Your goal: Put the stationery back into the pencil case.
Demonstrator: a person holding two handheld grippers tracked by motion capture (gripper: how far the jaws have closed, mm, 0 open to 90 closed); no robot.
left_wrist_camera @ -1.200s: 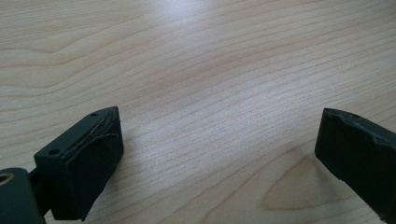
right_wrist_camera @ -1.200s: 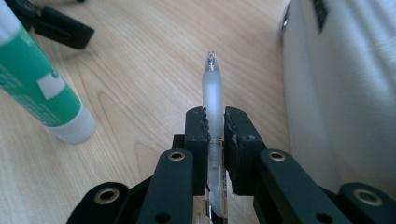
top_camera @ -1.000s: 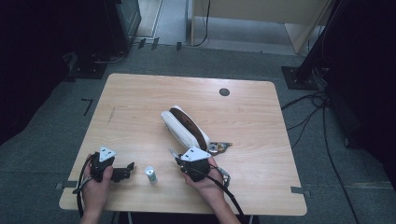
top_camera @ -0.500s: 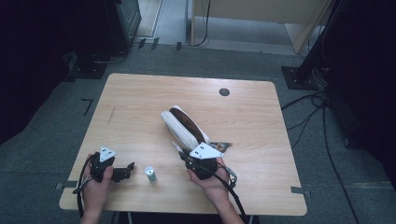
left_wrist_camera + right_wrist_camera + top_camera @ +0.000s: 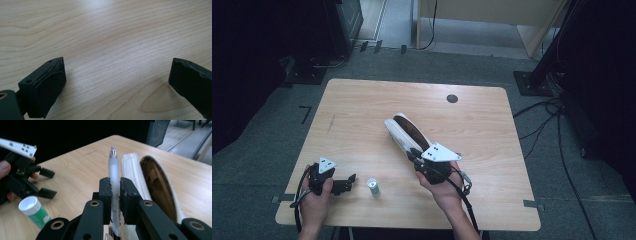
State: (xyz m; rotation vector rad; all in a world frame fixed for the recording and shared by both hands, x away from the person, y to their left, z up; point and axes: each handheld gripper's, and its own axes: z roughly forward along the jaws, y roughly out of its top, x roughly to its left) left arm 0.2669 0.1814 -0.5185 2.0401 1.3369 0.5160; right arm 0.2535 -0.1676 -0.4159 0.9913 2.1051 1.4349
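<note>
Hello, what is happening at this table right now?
A person works with a gripper in each hand. The right gripper is shut on a frosted pen, tip pointing away, beside an open white pencil case lying on the wooden table. The left gripper rests open near the table's front edge, holding nothing. A small white-capped green tube stands between the hands.

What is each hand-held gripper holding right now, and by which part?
The right hand-held gripper clamps a translucent pen around its barrel's middle, the tip pointing away beside the open white pencil case. The left hand-held gripper holds nothing; its jaws stand open.
</note>
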